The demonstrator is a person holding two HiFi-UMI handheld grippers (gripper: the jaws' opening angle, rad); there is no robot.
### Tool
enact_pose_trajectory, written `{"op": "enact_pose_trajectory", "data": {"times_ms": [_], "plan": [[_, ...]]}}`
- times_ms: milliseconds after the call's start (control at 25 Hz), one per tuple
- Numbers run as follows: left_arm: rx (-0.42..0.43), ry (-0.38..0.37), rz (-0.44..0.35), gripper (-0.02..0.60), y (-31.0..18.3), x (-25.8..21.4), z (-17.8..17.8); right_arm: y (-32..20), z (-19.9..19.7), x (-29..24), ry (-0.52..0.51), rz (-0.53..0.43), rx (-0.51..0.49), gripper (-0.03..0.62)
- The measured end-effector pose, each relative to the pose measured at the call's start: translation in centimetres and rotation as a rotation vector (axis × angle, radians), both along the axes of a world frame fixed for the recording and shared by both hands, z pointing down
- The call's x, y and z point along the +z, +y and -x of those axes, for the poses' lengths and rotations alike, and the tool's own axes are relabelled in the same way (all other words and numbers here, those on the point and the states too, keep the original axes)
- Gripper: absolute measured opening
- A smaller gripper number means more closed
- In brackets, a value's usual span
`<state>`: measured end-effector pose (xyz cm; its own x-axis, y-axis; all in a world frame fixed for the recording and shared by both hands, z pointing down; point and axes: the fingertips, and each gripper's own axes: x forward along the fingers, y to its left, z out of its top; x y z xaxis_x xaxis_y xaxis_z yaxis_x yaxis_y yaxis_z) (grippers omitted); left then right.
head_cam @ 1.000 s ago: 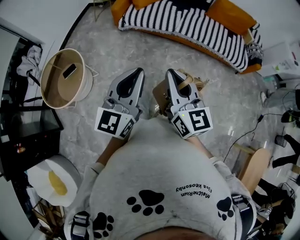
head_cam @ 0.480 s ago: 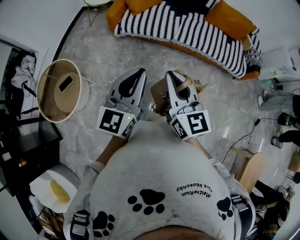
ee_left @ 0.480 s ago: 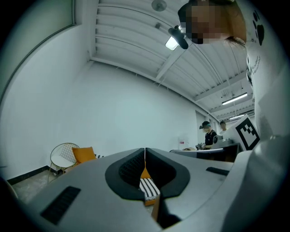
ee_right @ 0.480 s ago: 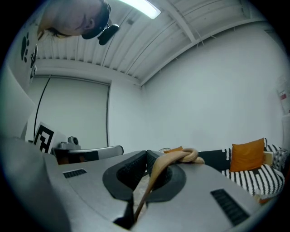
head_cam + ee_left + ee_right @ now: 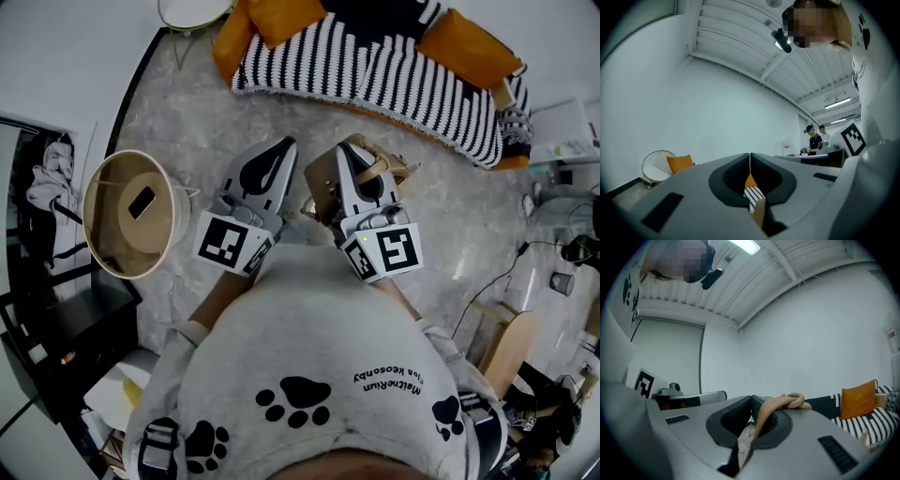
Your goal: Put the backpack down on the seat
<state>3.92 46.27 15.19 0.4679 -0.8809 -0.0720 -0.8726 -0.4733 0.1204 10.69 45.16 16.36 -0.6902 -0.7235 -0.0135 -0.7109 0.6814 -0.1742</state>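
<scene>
Jaws clenched on the strap [image 5: 780, 404], my right gripper [image 5: 346, 148] is holding the backpack [image 5: 319, 184] above the floor [image 5: 187, 112], well short of the sofa [image 5: 375, 66]. I am keeping the left gripper [image 5: 281, 143] just beside it, jaws pressed together on nothing.

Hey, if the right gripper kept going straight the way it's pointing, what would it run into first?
Probably the striped sofa. The right gripper, shut on the backpack strap, points across bare floor toward it; height is unclear.
</scene>
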Motion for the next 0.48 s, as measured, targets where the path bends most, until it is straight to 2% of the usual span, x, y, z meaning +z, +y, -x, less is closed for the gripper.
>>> {"op": "enact_pose_trajectory", "data": {"times_ms": [160,480], "plan": [[0.037,0.006,-0.001,0.021,-3.0,0.4,2.1,-3.2,1.7,0.3,0.002,0.013,0.028,0.032],[0.028,0.042,0.013,0.021,-6.4,1.1,5.2,-6.6,4.2,0.6,0.024,0.041,0.029,0.032]]}}
